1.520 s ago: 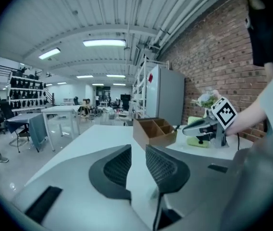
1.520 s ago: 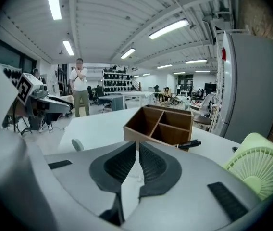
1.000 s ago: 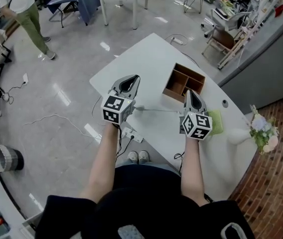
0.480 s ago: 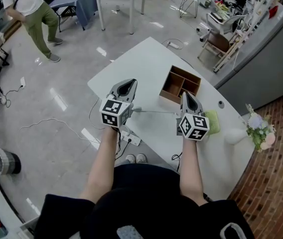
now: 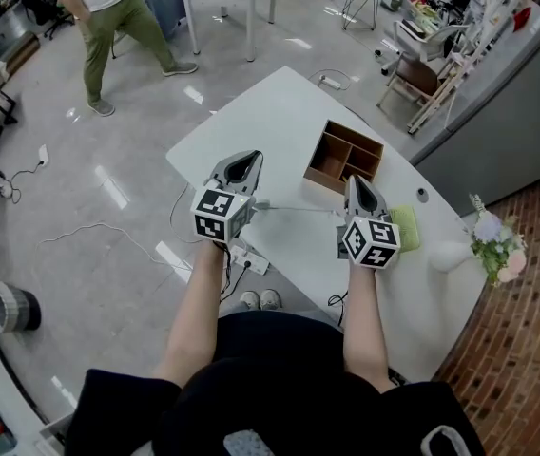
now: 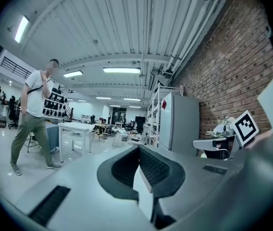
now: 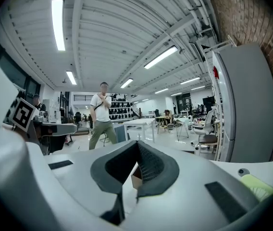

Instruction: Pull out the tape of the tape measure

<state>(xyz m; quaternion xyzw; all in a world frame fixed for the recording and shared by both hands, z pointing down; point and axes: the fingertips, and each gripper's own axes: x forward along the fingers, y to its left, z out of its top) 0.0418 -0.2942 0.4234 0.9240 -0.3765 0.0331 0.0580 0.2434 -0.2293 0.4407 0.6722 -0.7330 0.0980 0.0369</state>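
A thin tape (image 5: 298, 209) lies stretched straight over the white table (image 5: 279, 112), running between my two grippers. Its ends disappear beside the gripper bodies, and I cannot make out the tape measure's case. My left gripper (image 5: 248, 158) hovers above the table's near left edge, pointing away from me. In the left gripper view its jaws (image 6: 139, 148) meet at the tips with nothing between them. My right gripper (image 5: 358, 180) is level with it on the right, and its jaws (image 7: 137, 143) also meet at the tips, empty.
A wooden box (image 5: 346, 160) with compartments stands just beyond the right gripper. A green cloth-like thing (image 5: 406, 231) lies to its right, with flowers (image 5: 493, 245) further right. A power strip (image 5: 251, 259) lies on the floor below the table's edge. A person (image 5: 118, 17) walks at the back left.
Both grippers and the tape keep nearly the same places. The person at the back has walked to the right.
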